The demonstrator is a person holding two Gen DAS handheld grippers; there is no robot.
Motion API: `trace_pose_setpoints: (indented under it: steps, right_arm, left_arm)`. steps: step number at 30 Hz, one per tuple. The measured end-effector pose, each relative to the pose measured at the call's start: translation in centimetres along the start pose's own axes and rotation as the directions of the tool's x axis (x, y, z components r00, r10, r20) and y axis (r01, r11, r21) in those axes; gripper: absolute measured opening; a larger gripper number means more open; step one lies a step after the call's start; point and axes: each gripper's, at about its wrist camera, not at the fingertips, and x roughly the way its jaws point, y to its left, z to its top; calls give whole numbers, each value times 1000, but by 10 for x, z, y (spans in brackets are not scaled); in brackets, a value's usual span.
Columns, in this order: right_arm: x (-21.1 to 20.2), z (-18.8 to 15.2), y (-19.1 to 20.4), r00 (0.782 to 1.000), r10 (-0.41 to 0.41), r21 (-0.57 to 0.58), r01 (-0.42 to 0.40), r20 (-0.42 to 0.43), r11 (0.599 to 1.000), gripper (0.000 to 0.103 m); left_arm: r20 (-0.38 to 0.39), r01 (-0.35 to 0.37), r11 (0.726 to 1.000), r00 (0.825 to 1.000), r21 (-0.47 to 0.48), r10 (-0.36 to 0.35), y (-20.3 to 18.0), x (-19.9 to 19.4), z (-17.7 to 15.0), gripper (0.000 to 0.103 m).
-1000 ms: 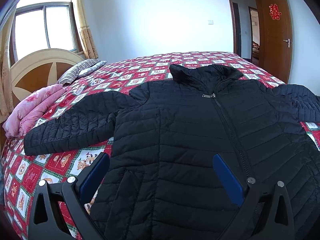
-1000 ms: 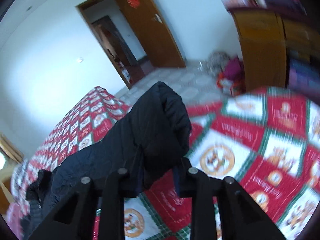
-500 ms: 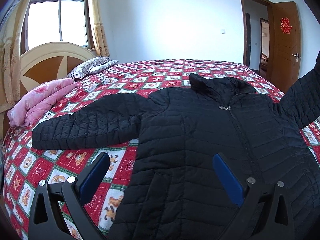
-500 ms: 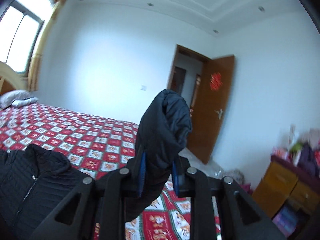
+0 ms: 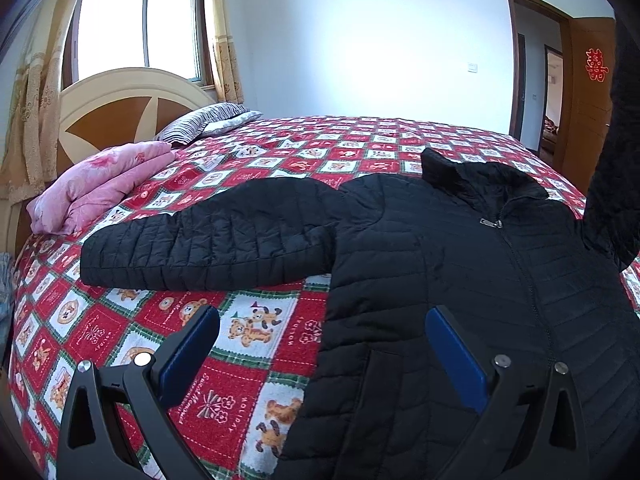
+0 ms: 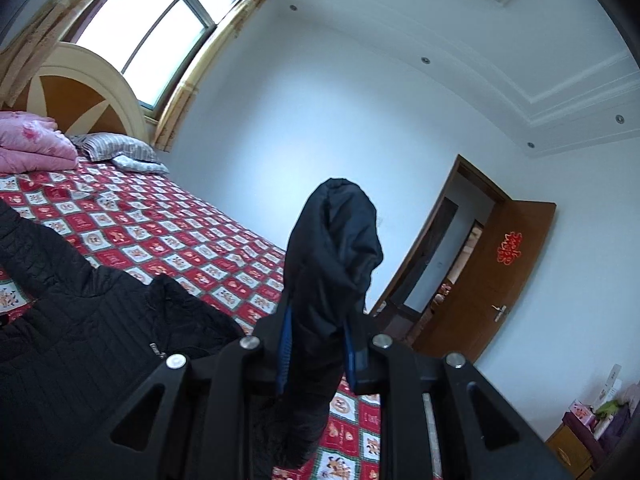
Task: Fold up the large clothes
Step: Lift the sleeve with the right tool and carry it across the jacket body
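Black jacket (image 5: 460, 264), "HOLIDAY" bedspread (image 5: 224, 404), sleeve (image 6: 332, 264) raised

Matt quilted jacket (image 5: 460, 264); printed cloth bedspread (image 5: 248, 336).

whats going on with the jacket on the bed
A person with a tool in each hand is starting to fold a black jacket laid face up on the bed. The right tool is shut on one sleeve and holds it up off the bed. The left tool is open above the jacket's hem, gripping nothing. The other sleeve lies flat.
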Motion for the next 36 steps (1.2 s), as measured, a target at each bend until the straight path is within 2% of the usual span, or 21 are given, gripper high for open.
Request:
trace_pose_setpoints:
  steps: [12, 16, 24, 36]
  right_arm:
    - [29, 4, 131, 985, 168, -64, -170, -38, 983, 23]
    - [41, -1, 160, 974, 217, -59, -221, -69, 973, 22]
    - [49, -14, 180, 960, 260, -28, -264, -106, 964, 22]
    - [59, -32, 204, 945, 292, -10, -296, -146, 955, 22]
  left_arm:
    - [-3, -60, 998, 998, -29, 60, 34, 10, 4, 102]
    - [-14, -88, 996, 996, -32, 88, 46, 15, 3, 102]
    - [-37, -130, 990, 991, -56, 128, 64, 26, 0, 102]
    - [-57, -148, 987, 988, -60, 144, 64, 31, -10, 102]
